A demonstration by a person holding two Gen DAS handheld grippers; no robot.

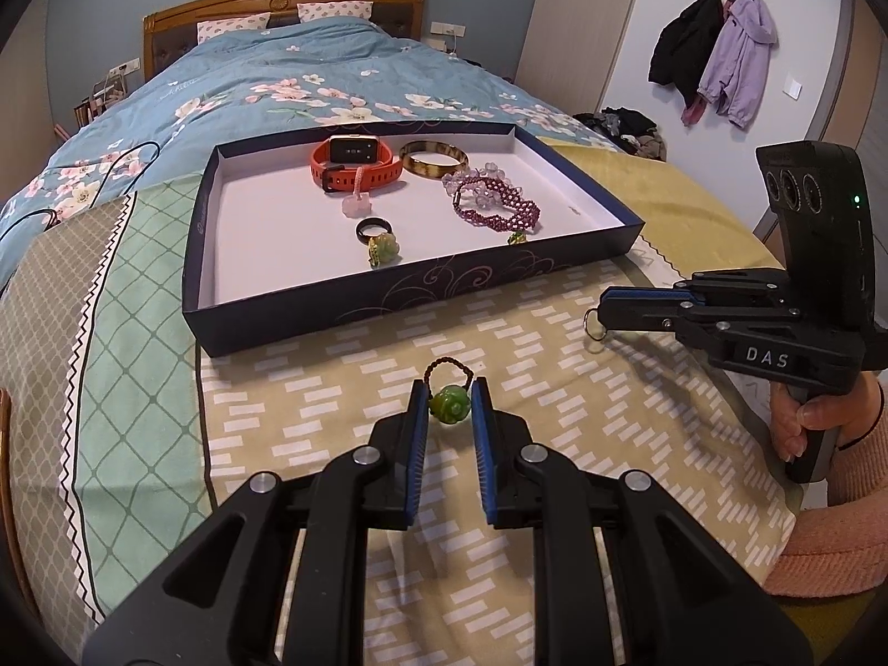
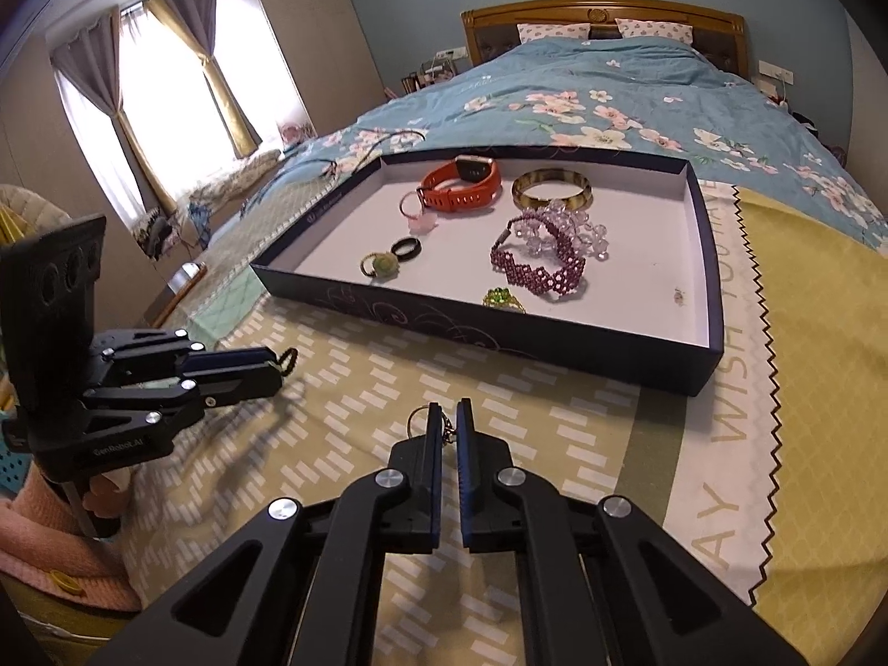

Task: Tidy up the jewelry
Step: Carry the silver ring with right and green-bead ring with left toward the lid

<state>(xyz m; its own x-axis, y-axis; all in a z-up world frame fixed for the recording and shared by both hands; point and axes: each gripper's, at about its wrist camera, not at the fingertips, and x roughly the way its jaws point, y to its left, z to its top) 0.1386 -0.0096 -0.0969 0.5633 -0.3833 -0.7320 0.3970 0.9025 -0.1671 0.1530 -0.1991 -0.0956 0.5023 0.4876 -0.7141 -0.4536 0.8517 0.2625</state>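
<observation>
A green carved bead ring (image 1: 447,403) with a brown cord loop sits between the pads of my left gripper (image 1: 449,391), which is shut on it just above the patterned cloth. My left gripper (image 2: 277,367) also shows at the left of the right wrist view, the cord loop (image 2: 288,359) poking out past its tips. My right gripper (image 2: 448,416) is shut on a thin metal ring (image 2: 417,417); it enters the left wrist view from the right (image 1: 606,305) with the ring (image 1: 595,325) hanging at its tips. The dark blue tray (image 1: 388,299) lies beyond both grippers.
The tray (image 2: 444,322) holds an orange watch (image 1: 355,164), an amber bangle (image 1: 434,160), a purple beaded bracelet (image 1: 497,208), a black ring (image 1: 374,228) and several small rings. Behind it spreads a blue floral quilt (image 1: 311,77), with a black cable (image 1: 127,158) to the left. A hand (image 1: 799,427) grips the right handle.
</observation>
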